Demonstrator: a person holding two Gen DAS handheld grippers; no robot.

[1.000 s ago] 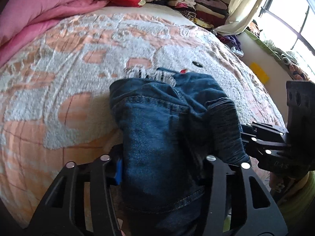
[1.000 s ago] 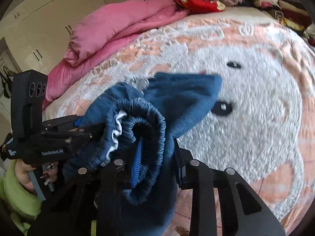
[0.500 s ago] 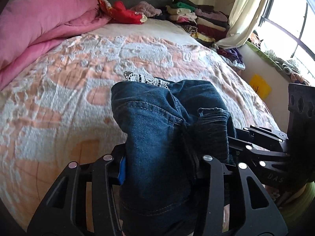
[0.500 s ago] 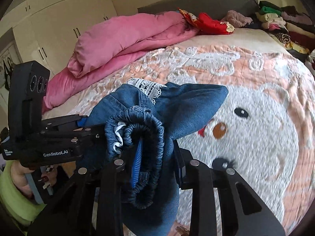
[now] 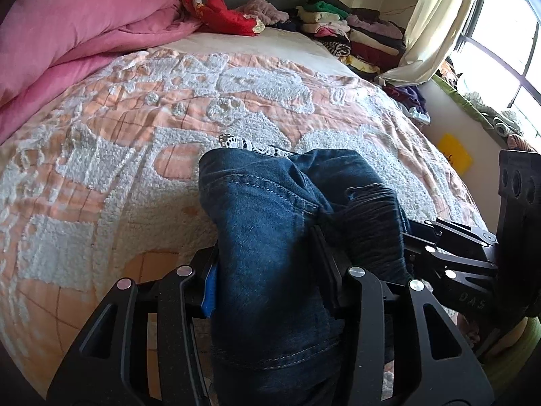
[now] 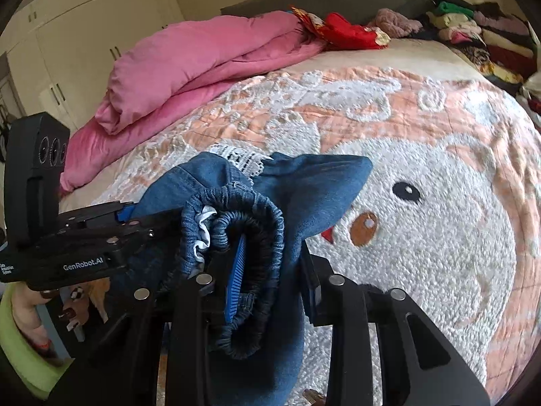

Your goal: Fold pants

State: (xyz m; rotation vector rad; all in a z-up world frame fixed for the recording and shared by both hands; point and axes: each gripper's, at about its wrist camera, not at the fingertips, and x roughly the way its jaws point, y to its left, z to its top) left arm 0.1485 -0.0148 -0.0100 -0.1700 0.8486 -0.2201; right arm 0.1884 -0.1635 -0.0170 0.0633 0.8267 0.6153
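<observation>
Blue denim pants (image 5: 270, 223) with an elastic waistband (image 6: 250, 223) and white lace trim (image 6: 241, 159) hang bunched over the near edge of the bed. My left gripper (image 5: 267, 267) is shut on the denim, which fills the space between its fingers. My right gripper (image 6: 270, 270) is shut on the gathered waistband beside it. Each gripper shows in the other's view: the right one (image 5: 449, 257) at the right, the left one (image 6: 84, 250) at the left. The two grips sit close together on the same bundle.
The bed carries a peach and white tufted cover (image 6: 422, 176) with a cartoon face. A pink duvet (image 5: 67, 34) lies at the far left, red clothes (image 6: 348, 30) by the headboard, stacked folded clothes (image 5: 358, 30) at the far right. Window and curtain (image 5: 436, 20) are right.
Both grippers have lifted and tilted back with the pants, so more of the far bed and headboard shows. The grips on the denim are unchanged.
</observation>
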